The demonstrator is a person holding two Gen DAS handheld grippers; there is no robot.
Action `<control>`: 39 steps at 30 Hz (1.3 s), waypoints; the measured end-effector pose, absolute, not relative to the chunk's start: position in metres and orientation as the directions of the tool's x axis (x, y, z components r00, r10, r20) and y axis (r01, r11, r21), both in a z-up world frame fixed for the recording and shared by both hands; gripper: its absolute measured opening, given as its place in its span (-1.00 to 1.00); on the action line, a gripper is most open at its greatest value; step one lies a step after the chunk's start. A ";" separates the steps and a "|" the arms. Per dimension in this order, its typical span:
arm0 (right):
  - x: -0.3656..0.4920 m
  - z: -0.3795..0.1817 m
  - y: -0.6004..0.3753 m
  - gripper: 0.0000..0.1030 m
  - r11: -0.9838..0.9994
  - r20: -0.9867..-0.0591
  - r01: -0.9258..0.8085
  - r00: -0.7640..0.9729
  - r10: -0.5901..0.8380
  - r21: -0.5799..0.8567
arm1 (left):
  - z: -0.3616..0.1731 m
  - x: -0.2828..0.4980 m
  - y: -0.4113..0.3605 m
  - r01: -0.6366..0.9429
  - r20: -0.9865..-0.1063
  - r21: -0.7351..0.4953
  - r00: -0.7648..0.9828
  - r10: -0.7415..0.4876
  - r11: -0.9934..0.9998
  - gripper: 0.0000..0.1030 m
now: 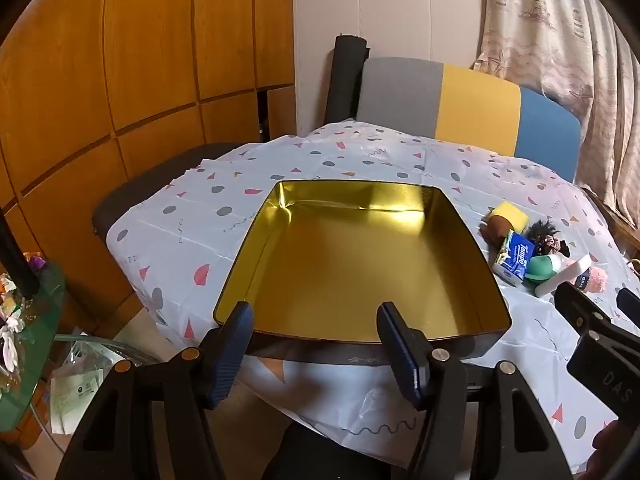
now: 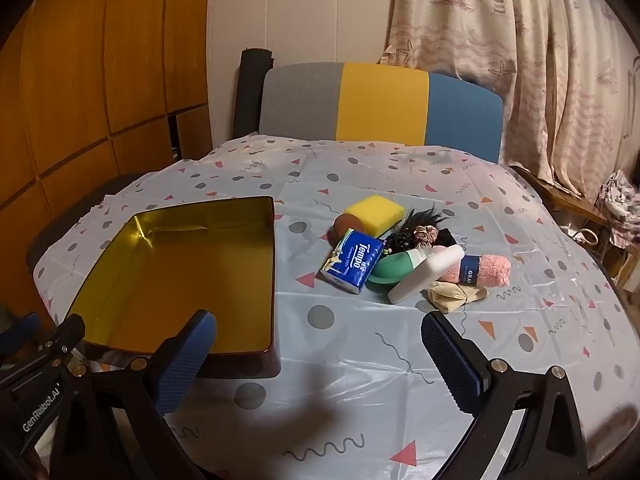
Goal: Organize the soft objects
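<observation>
An empty gold-lined tin box (image 1: pixel 490 280) (image 2: pixel 272 280) sits on the patterned tablecloth. To its right lies a pile of soft things: a yellow sponge (image 2: pixel 376 210) (image 1: pixel 505 215), a blue Tempo tissue pack (image 2: pixel 354 260) (image 1: pixel 516 258), dark hair scrunchies (image 2: pixel 416 228), a green pad (image 2: pixel 386 270), a white bottle (image 2: pixel 426 274), a pink rolled towel (image 2: pixel 486 270) and a beige cloth (image 2: pixel 456 294). My left gripper (image 1: pixel 316 316) is open and empty at the box's near rim. My right gripper (image 2: pixel 320 332) is open and empty, in front of the pile.
A chair with a grey, yellow and blue back (image 2: pixel 380 104) stands behind the table. Wooden cabinets (image 1: pixel 120 80) are at the left and a curtain (image 2: pixel 520 60) at the right. A cluttered green stand (image 1: pixel 24 320) is at the lower left.
</observation>
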State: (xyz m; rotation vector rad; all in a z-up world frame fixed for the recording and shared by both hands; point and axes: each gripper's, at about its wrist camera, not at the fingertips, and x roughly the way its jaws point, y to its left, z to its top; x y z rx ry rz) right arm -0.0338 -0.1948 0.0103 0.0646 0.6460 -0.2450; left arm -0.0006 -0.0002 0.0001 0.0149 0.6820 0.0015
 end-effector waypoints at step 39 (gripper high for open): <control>-0.033 0.002 -0.197 1.00 0.969 -0.618 0.246 0.762 -0.193 0.000 | -0.005 -0.002 -0.004 0.043 -0.651 0.023 0.759 -0.017 0.999 0.26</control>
